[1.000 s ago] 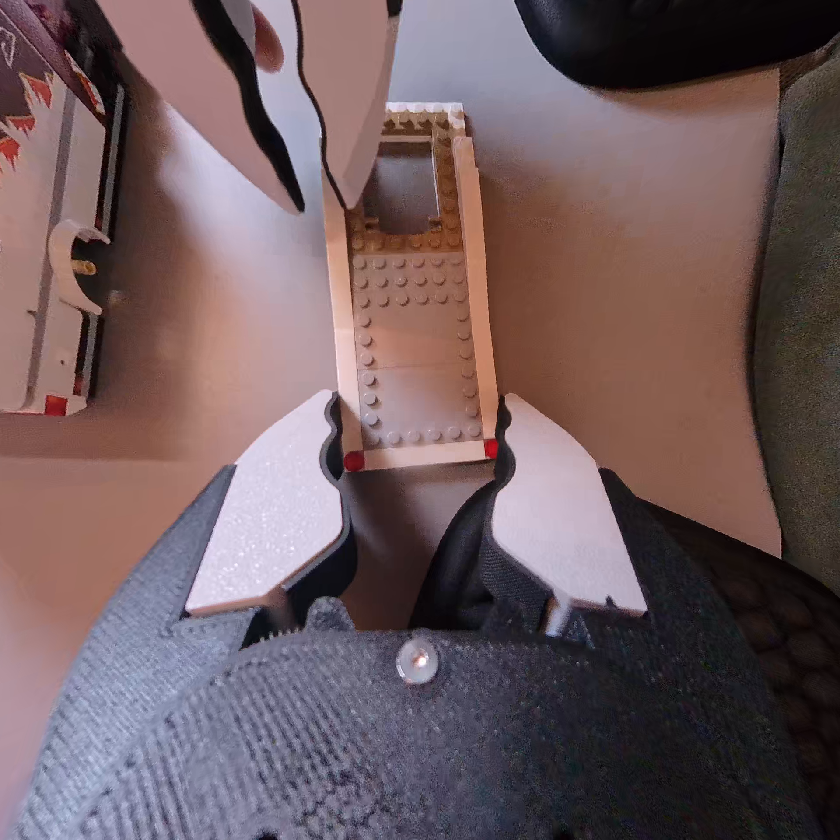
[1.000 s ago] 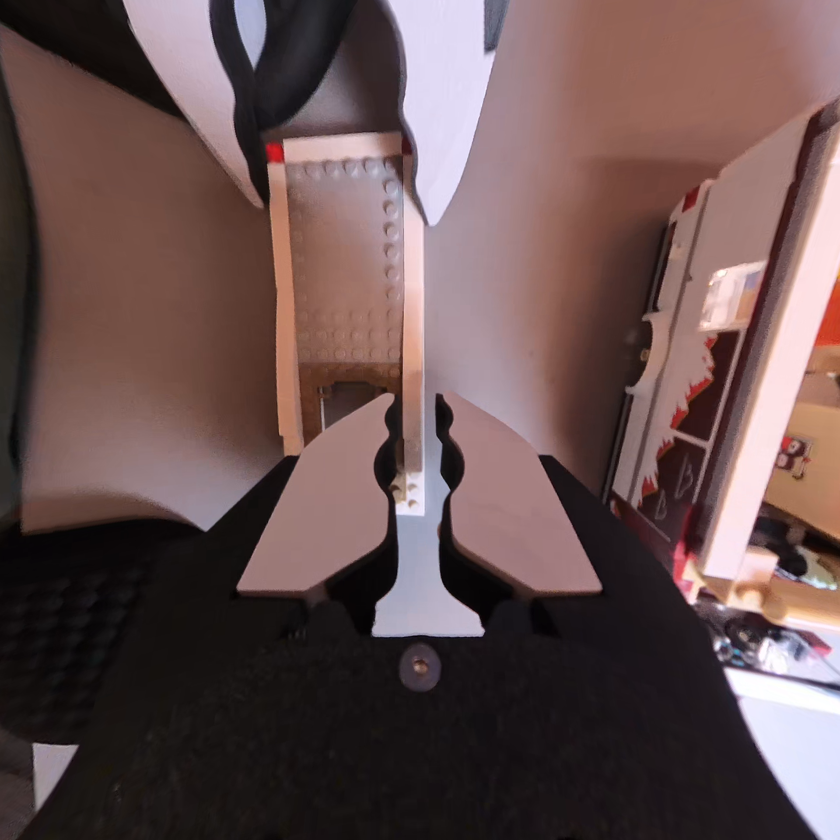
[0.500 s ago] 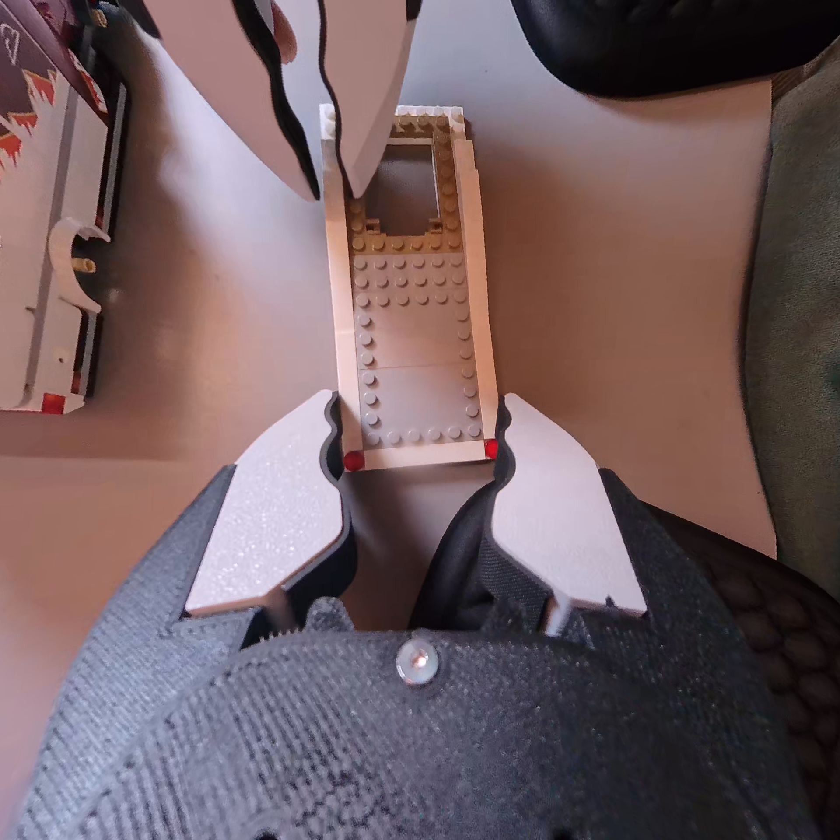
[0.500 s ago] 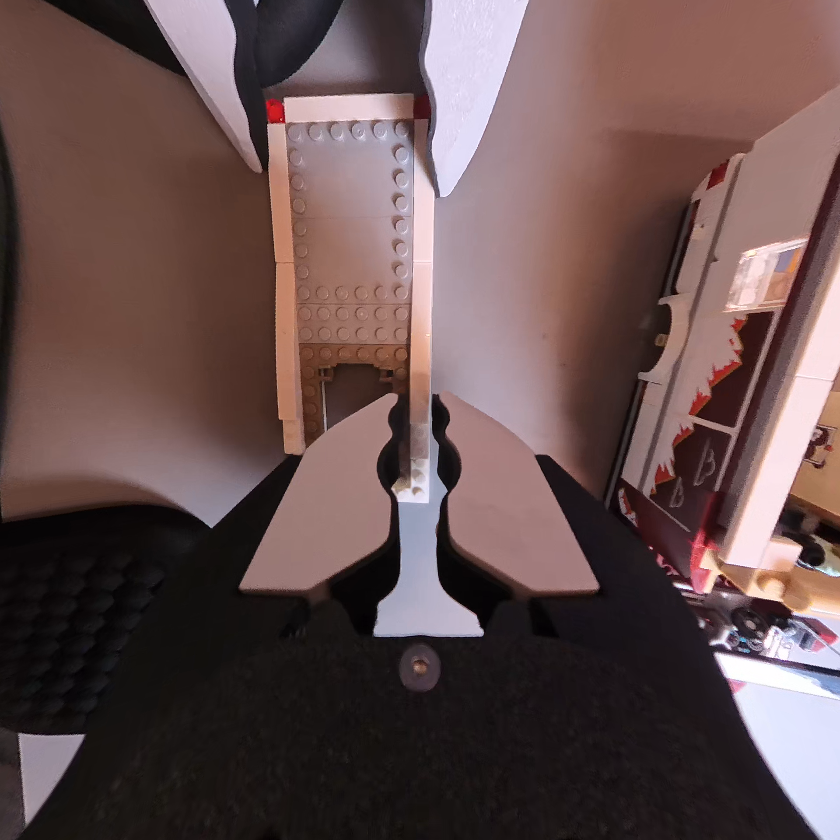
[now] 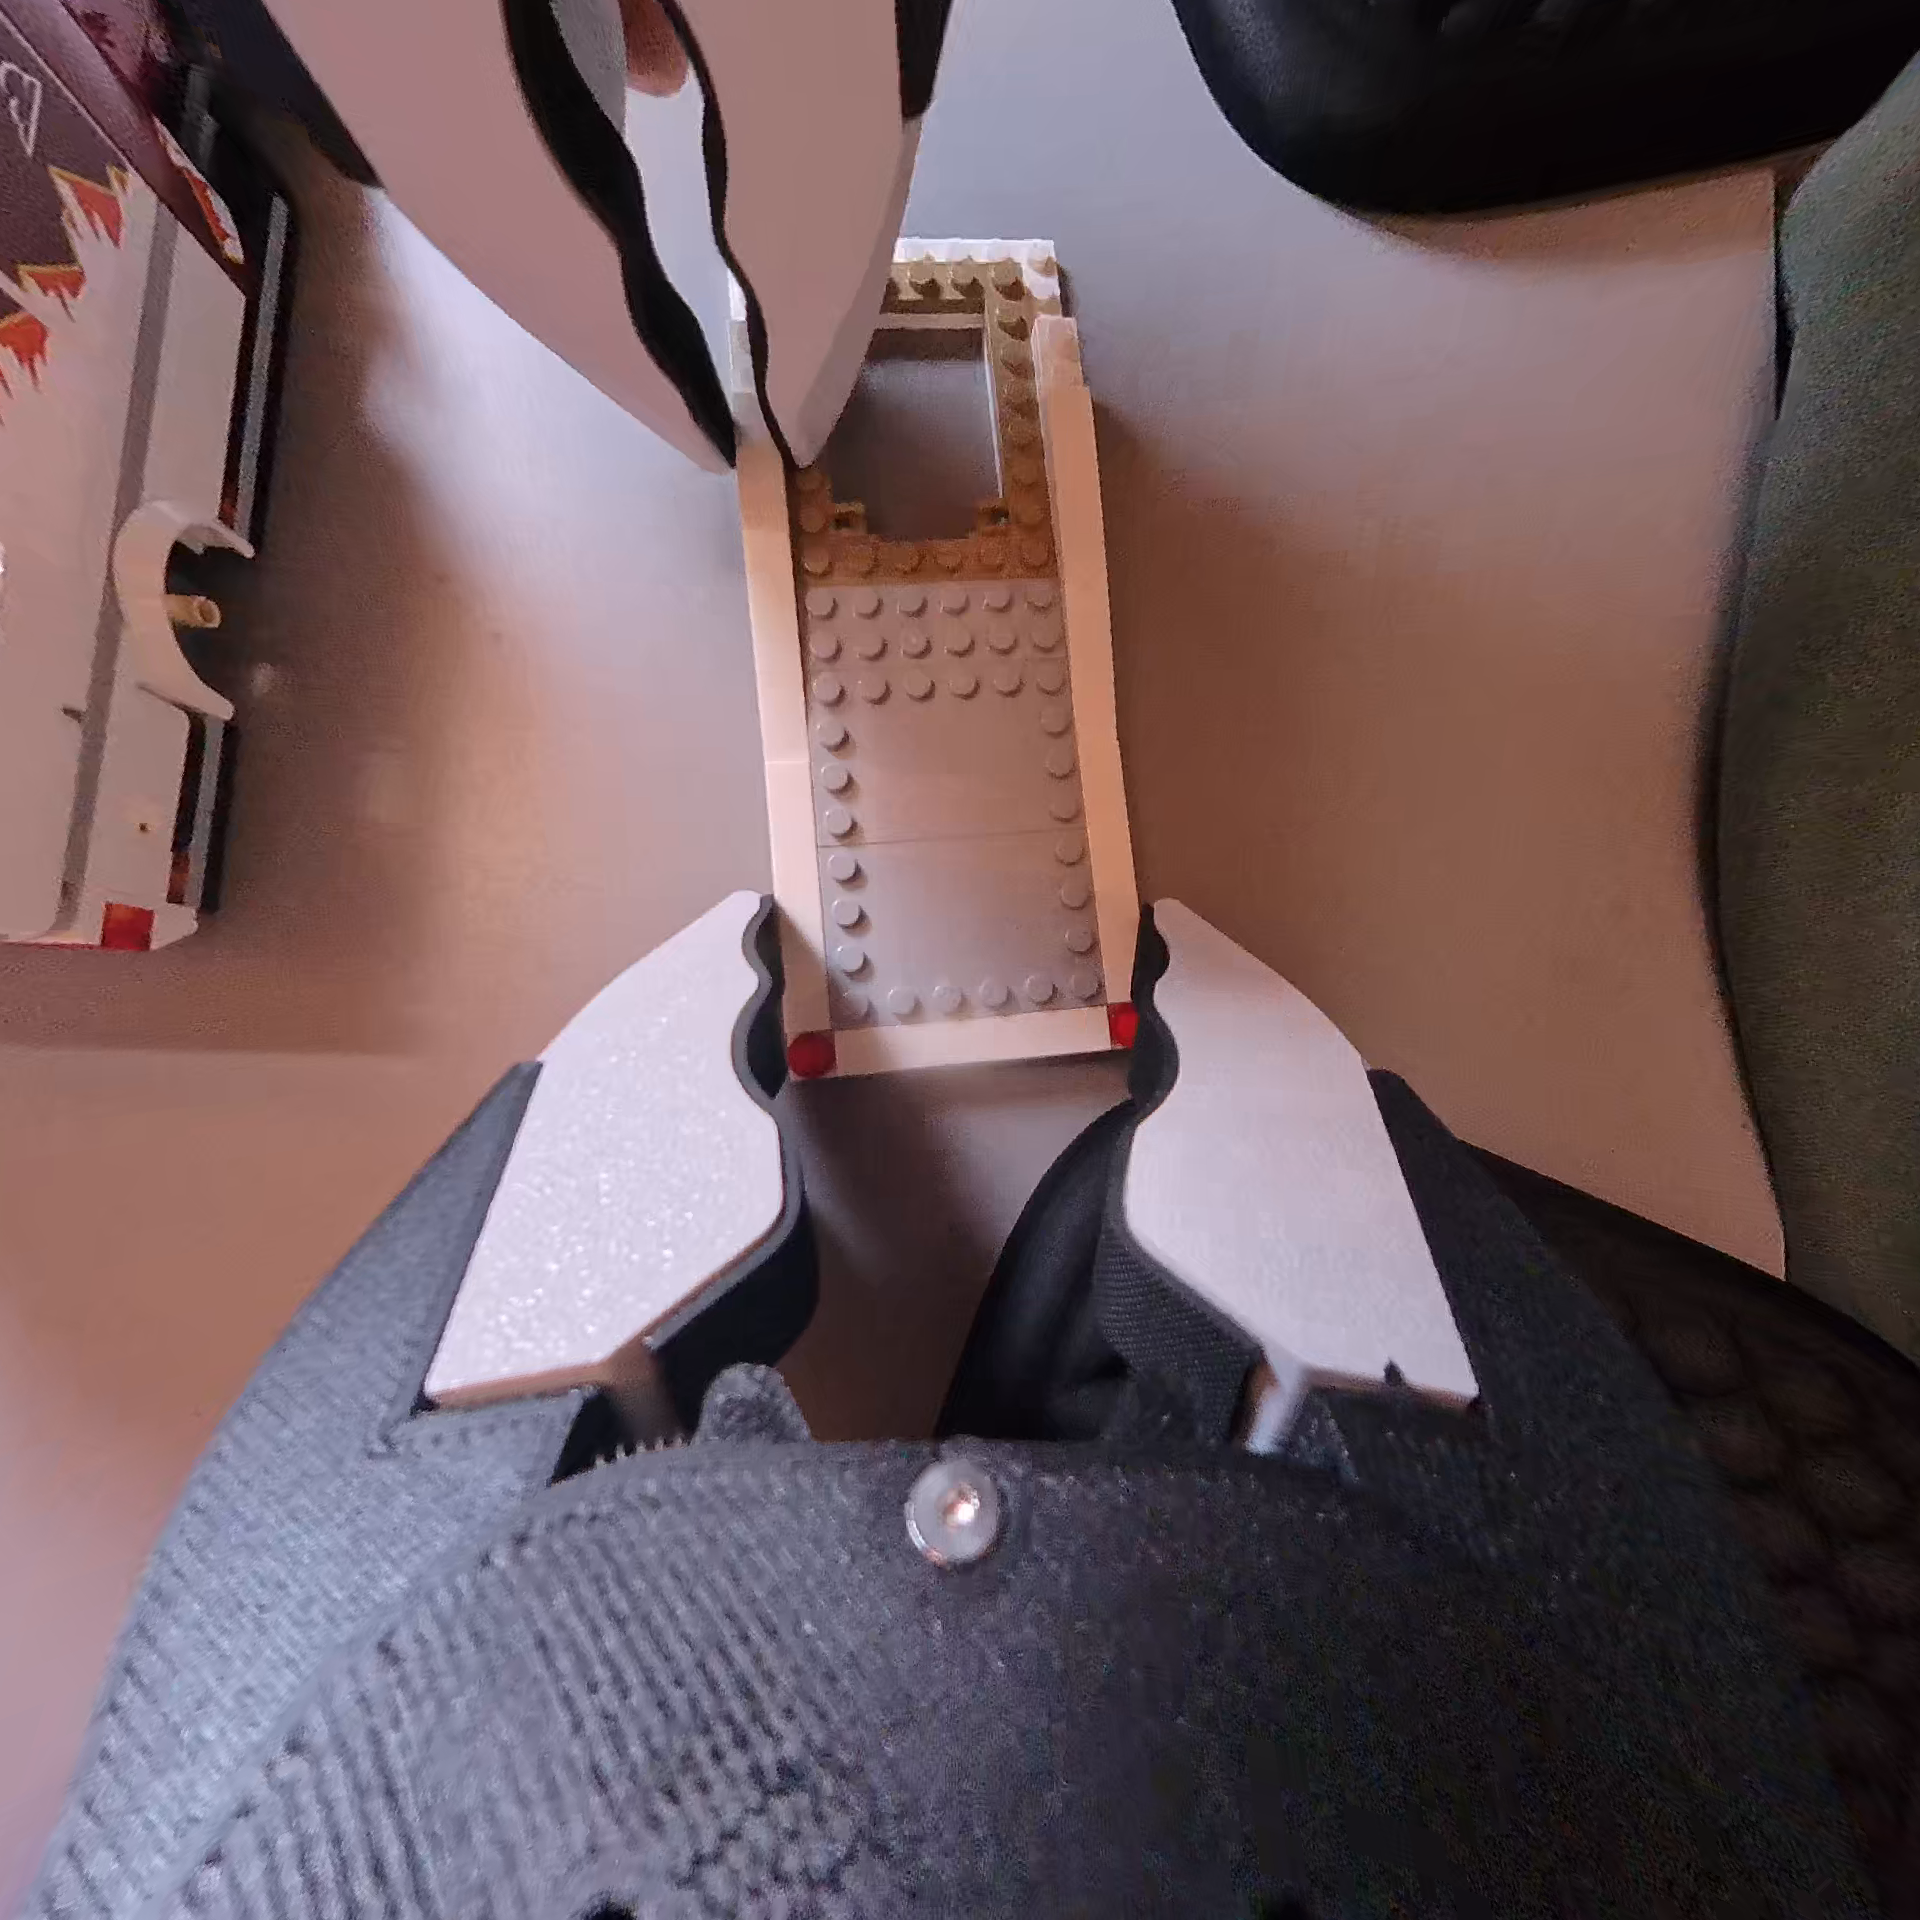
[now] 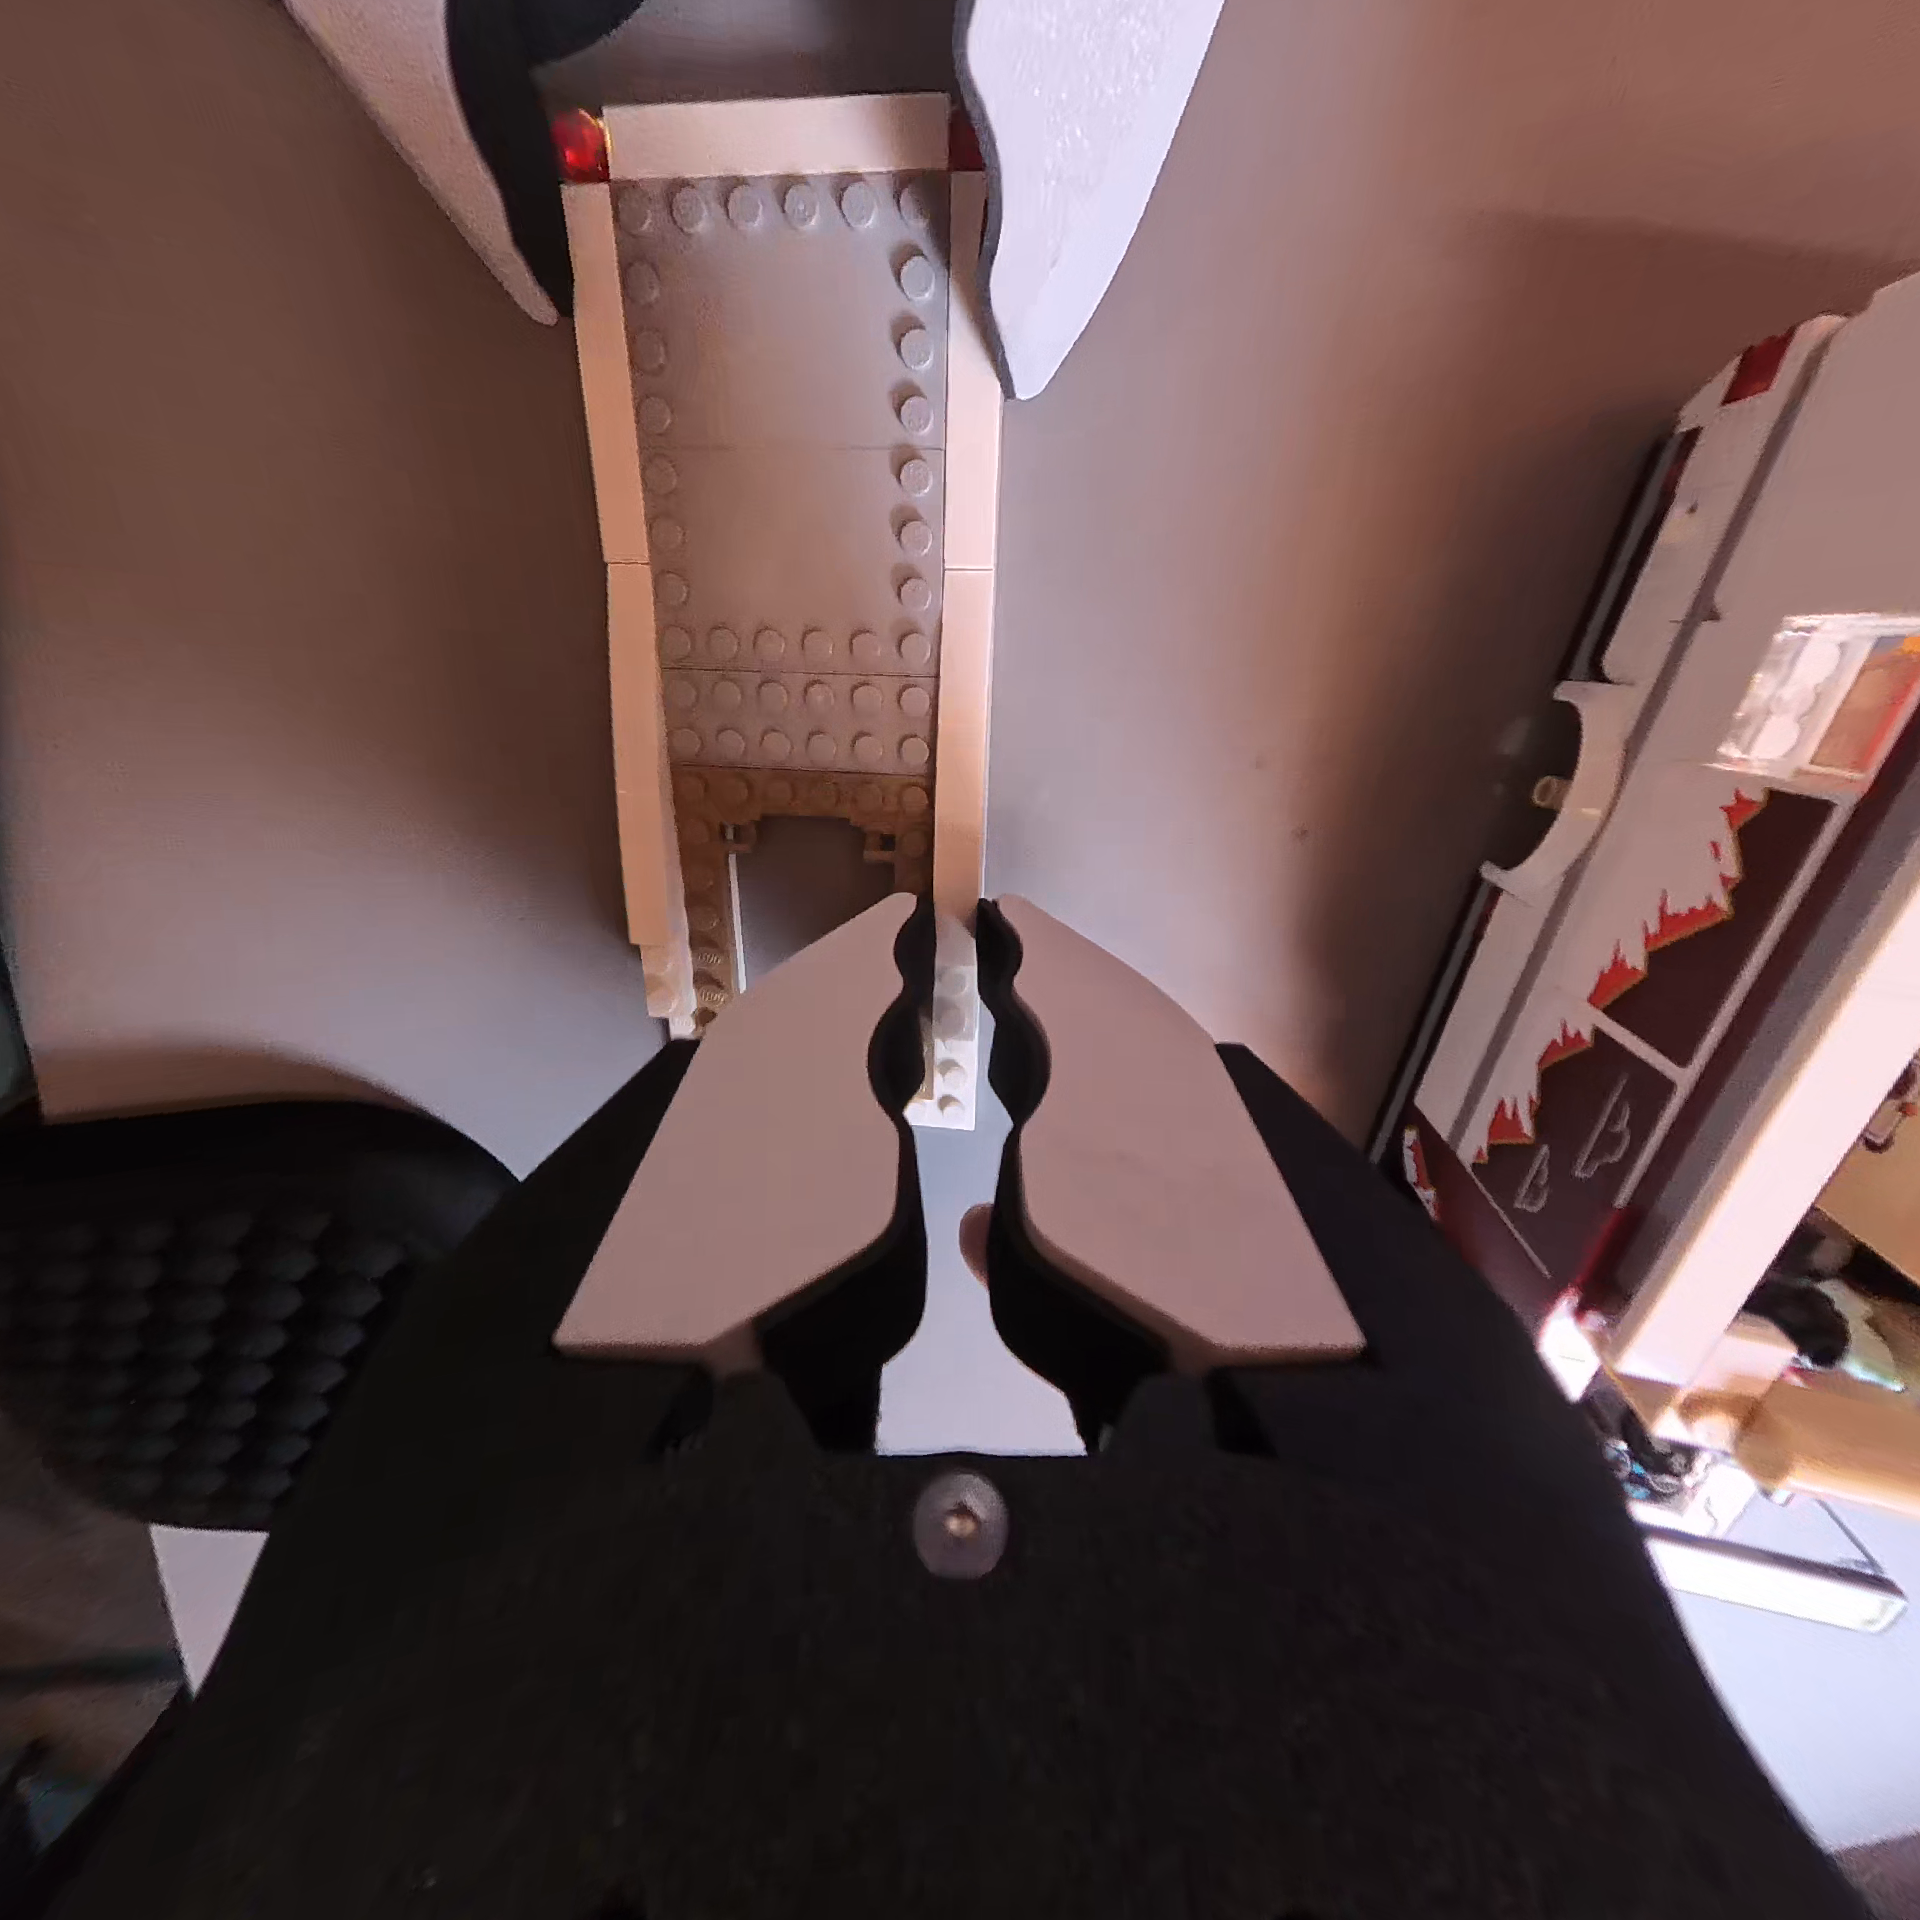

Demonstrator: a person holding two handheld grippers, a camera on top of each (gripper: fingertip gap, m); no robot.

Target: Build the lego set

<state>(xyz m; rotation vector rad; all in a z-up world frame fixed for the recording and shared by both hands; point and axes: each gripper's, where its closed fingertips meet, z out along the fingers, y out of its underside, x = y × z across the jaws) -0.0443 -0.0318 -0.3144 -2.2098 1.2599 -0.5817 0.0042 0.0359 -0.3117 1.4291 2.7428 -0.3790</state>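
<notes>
While the left gripper [image 5: 956, 1003] clamps the brick tray's [image 5: 940, 790] near end across its width, the right gripper [image 6: 951, 935] pinches its white side wall [image 6: 961, 997] at the far end, top centre of the left view.
</notes>
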